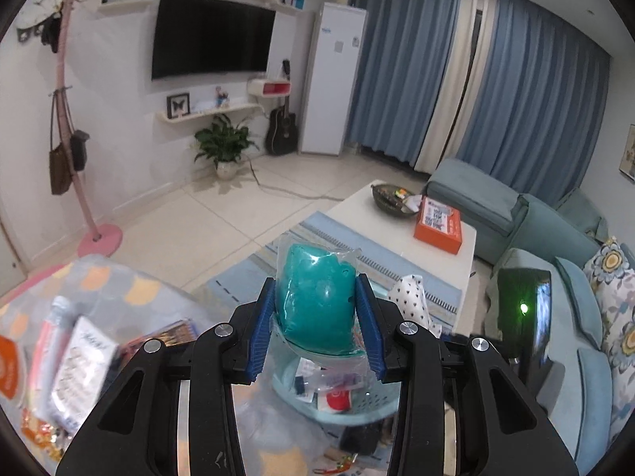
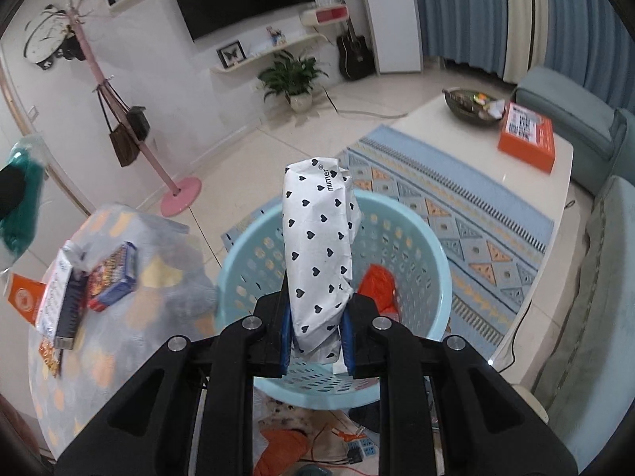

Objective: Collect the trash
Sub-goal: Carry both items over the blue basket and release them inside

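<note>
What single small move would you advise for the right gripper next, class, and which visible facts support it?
Probably open the right gripper and drop the white heart-print packet. It is clamped between the blue pads and already hangs above the light blue basket, which holds other trash, so releasing should land it inside.

A home living room: wall television, sofa, curtains

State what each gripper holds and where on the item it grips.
The left gripper clamps a teal item in clear plastic wrap by its sides, near the lower end. The right gripper clamps a white heart-print packet at its lower end.
</note>
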The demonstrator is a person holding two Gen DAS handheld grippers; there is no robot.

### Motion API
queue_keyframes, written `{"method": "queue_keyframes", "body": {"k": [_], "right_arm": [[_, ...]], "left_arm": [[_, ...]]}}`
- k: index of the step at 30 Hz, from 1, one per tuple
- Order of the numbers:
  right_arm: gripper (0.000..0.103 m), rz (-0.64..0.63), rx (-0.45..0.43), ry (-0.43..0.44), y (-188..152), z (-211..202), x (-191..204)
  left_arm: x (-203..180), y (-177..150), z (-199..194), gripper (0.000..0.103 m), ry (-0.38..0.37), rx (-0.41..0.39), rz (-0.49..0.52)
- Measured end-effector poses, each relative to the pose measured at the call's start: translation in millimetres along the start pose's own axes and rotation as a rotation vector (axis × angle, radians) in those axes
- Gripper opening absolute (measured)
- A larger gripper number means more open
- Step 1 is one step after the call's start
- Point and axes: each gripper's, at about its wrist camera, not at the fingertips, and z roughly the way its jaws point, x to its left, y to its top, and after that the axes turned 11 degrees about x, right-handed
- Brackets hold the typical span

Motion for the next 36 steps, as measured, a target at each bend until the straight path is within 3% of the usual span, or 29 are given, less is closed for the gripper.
{"method": "queue_keyframes", "body": {"k": [9, 12, 14, 16, 17, 27, 36], "right_arm": [[0.018, 0.07, 0.096, -0.007, -0.5, 48.1, -22.5], [0.022, 0.106, 0.135, 0.004, -1.1, 60.2, -30.8], [0.029, 0.117, 0.146, -0.006, -2.4, 64.8, -34.7], [0.059, 0.123, 0.137, -0.027, -3.6, 63.8, -37.4], [0.061, 0.125, 0.126, -0.03, -4.3, 61.9, -37.9], [0.062, 0.087, 0.068, 0.0, -9.0, 32.3, -22.3], [0.062, -0.017, -0.02, 0.054, -10.9, -13.3, 35.0]], "left_arm": [[12.9, -12.2, 94.9, 0.039, -0.007, 0.183, -0.055], [17.0, -19.0, 110.8, 0.05, -0.036, 0.231, -0.075], [21.1, -21.1, 112.9, 0.063, -0.042, 0.239, -0.082], [23.8, -21.4, 111.7, 0.071, -0.04, 0.237, -0.079], [23.2, -21.2, 110.2, 0.072, -0.046, 0.235, -0.078], [23.8, -25.9, 67.8, 0.076, -0.055, 0.171, -0.056], [58.9, -42.4, 2.9, 0.076, -0.018, 0.071, -0.07]]}}
